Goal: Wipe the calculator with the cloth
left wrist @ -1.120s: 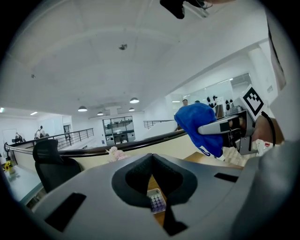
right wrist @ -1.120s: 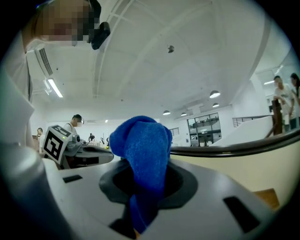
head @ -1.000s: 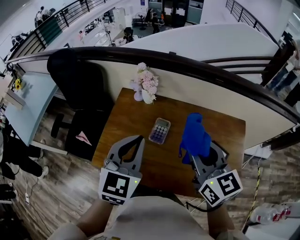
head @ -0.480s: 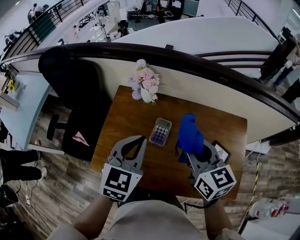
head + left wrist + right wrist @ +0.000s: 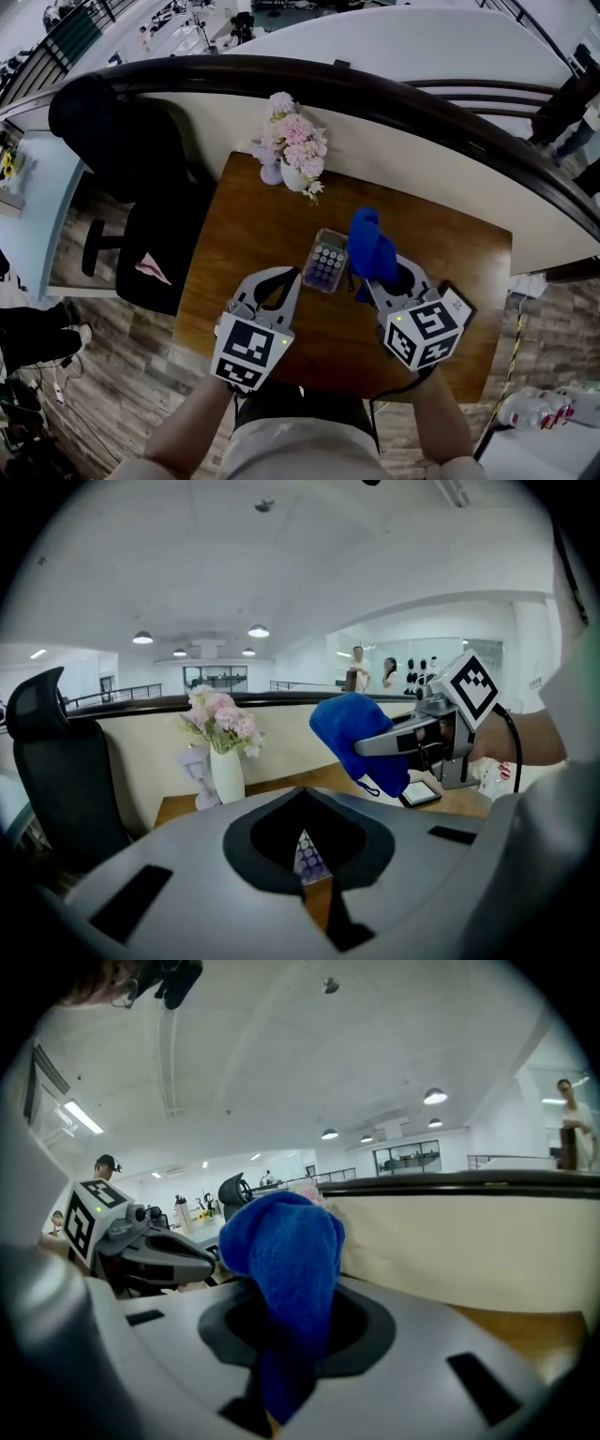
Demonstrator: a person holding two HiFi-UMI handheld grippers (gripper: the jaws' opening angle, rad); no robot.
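Over the wooden table (image 5: 253, 220), I hold the right gripper (image 5: 379, 283) with its fingers clamped on the blue cloth (image 5: 370, 247), which stands bunched above the jaws. It hangs just beside the calculator (image 5: 326, 261), at the calculator's 3 o'clock. The calculator lies flat near the table's middle, keys up, with nothing holding it. The left gripper (image 5: 290, 276) sits at its 7 o'clock with fingers pressed together on nothing, and its own view shows the keys through the gap behind the tips. My worry is that the calculator looks light and unpinned. A sideways stroke could skid it toward the vase of pink flowers (image 5: 292, 157) at 11 o'clock, or spin it under the cloth. The cloth is wadded, so only a narrow fold may touch, and a hard gripper tip could strike the keys instead. A small dark-edged flat device (image 5: 457, 302), partly under my right gripper, could also be knocked as I swing. The count: one calculator, one cloth, two grippers, one vase, one flat device, and one black chair (image 5: 141, 192) off the table at 9 o'clock.
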